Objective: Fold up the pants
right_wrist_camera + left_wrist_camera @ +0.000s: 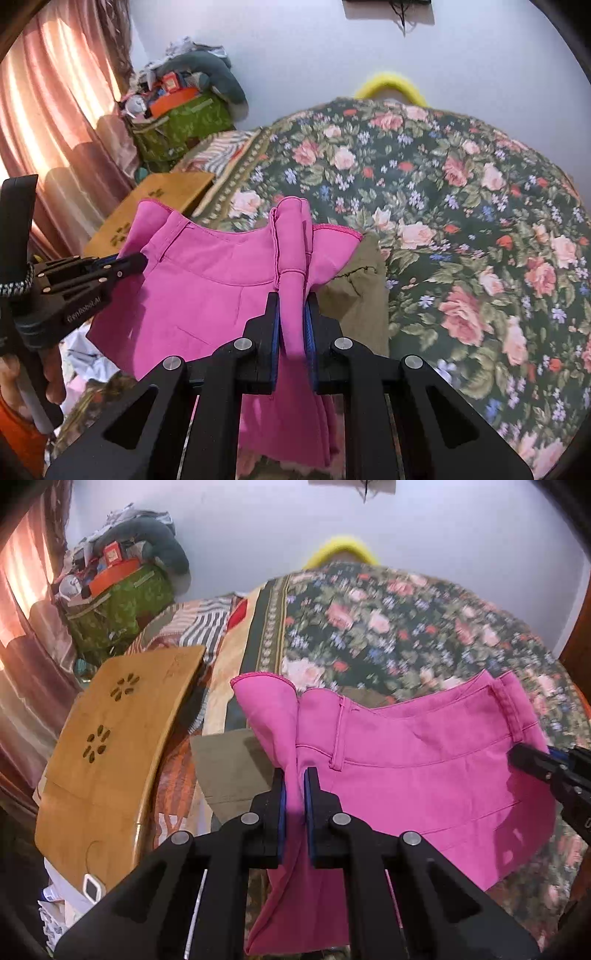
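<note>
Bright pink pants (406, 760) hang in the air above a floral bed cover (388, 627), held by the waistband at both ends. My left gripper (294, 775) is shut on a bunched fold of the waistband's left end. My right gripper (293, 299) is shut on a rolled fold at the other end of the pants (207, 288). The right gripper shows at the right edge of the left wrist view (517, 758); the left gripper shows at the left of the right wrist view (142, 260). The pants' legs drop below both views.
An olive-brown garment (229, 768) lies on the bed under the pants. A wooden lap table (110, 746) stands at the bed's left edge. A heap of clothes and boxes (118, 590) sits by the curtain (55, 129). A yellow object (391, 86) lies at the bed's far end.
</note>
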`<action>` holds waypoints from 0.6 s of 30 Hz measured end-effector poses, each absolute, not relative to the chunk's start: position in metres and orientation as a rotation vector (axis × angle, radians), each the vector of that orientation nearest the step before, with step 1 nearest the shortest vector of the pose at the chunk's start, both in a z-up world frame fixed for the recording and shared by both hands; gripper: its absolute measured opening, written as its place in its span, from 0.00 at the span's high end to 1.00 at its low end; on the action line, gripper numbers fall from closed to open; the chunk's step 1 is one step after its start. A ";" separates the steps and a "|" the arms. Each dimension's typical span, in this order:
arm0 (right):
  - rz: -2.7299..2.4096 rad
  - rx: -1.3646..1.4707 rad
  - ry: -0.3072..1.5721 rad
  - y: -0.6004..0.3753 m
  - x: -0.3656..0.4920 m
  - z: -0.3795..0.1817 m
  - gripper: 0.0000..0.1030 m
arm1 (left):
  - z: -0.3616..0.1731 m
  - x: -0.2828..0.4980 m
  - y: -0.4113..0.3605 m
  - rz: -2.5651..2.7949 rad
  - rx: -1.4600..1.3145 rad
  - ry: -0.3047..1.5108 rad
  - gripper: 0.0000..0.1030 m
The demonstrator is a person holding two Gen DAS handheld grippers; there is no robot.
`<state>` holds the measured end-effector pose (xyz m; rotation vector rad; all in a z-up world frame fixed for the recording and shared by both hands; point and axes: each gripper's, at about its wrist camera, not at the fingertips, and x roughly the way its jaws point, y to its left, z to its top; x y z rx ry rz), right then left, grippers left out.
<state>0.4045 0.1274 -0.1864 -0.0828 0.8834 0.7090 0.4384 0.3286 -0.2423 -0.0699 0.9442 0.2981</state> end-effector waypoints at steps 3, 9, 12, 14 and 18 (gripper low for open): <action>0.693 -0.104 0.908 0.135 0.411 -0.199 0.89 | -0.263 0.448 0.336 0.304 -0.076 0.970 0.92; 0.679 -0.145 0.947 0.135 0.412 -0.214 0.87 | -0.288 0.457 0.336 0.309 -0.041 1.010 0.88; 0.658 -0.143 0.955 0.126 0.409 -0.215 0.83 | -0.286 0.450 0.340 0.323 -0.055 1.012 0.83; 0.644 -0.147 0.956 0.118 0.404 -0.213 0.83 | -0.281 0.443 0.343 0.335 -0.076 1.022 0.81; 0.653 -0.182 0.949 0.101 0.384 -0.200 0.83 | -0.265 0.416 0.347 0.323 -0.130 1.015 0.81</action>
